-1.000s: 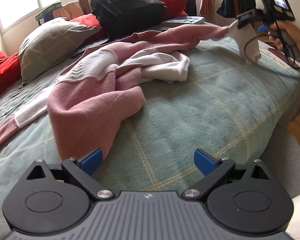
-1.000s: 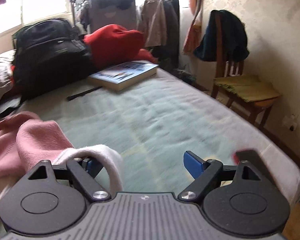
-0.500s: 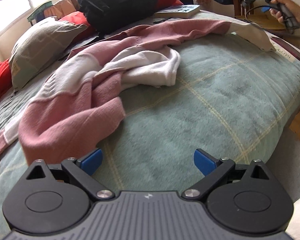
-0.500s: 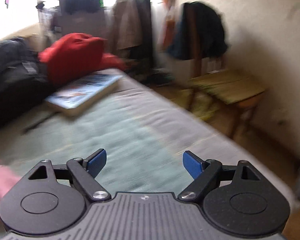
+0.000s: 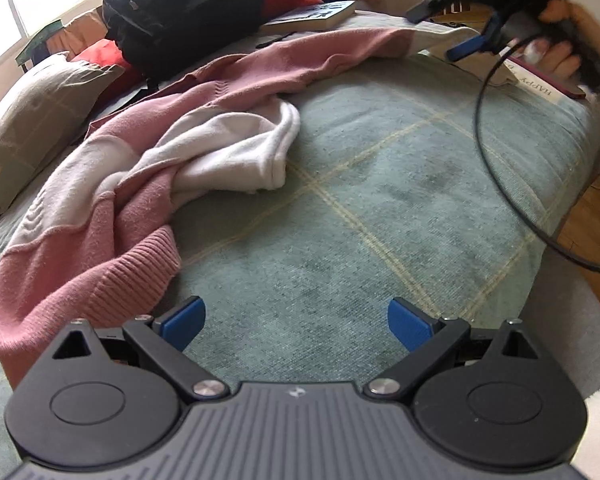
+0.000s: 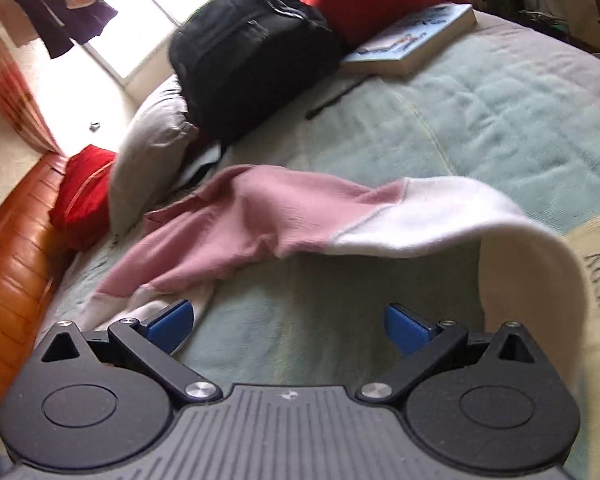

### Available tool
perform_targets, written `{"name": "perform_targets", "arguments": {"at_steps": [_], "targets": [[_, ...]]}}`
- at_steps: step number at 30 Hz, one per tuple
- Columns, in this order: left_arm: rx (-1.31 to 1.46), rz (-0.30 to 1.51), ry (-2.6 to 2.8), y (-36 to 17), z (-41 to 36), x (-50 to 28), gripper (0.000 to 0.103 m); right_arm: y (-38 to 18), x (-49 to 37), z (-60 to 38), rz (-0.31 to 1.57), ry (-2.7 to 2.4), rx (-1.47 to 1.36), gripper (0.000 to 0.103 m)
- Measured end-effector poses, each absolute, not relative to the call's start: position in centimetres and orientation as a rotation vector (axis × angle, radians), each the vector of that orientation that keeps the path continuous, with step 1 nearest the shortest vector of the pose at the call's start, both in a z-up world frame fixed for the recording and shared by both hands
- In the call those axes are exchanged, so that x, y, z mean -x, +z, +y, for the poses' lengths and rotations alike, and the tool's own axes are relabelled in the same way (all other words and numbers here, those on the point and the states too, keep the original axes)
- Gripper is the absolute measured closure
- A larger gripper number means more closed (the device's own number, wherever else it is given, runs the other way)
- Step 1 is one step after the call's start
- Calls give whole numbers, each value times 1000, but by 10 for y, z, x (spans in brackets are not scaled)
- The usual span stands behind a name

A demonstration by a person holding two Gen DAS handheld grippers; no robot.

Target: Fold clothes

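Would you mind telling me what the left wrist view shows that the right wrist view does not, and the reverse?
Only the left wrist view shows the person's hand holding the right tool, its trailing black cable, and the sweater's ribbed pink hem. Only the right wrist view shows the orange leather seat and the dark clothes hanging at the window. Both show the pink and white knitted sweater, black backpack, thick paperback book and pale green bedspread.
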State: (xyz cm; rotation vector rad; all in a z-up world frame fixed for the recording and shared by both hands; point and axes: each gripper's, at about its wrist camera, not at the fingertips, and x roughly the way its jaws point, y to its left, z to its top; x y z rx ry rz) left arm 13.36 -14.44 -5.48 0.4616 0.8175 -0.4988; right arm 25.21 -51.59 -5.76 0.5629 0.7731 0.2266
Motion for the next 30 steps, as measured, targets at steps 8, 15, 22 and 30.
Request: {"name": "perform_targets", "arguments": {"at_steps": [8, 15, 22, 30], "targets": [[-457, 828, -475, -55, -140, -135, 5, -83, -284, -495, 726, 145, -430, 0], [-454, 840, -493, -62, -147, -139, 5, -86, -270, -491, 699, -6, -43, 0], [-450, 845, -513, -64, -154, -138, 5, -101, -287, -501, 639, -93, -109, 1], [-444, 853, -500, -66, -152, -141, 5, -81, -297, -536, 528, -233, -241, 3]]}}
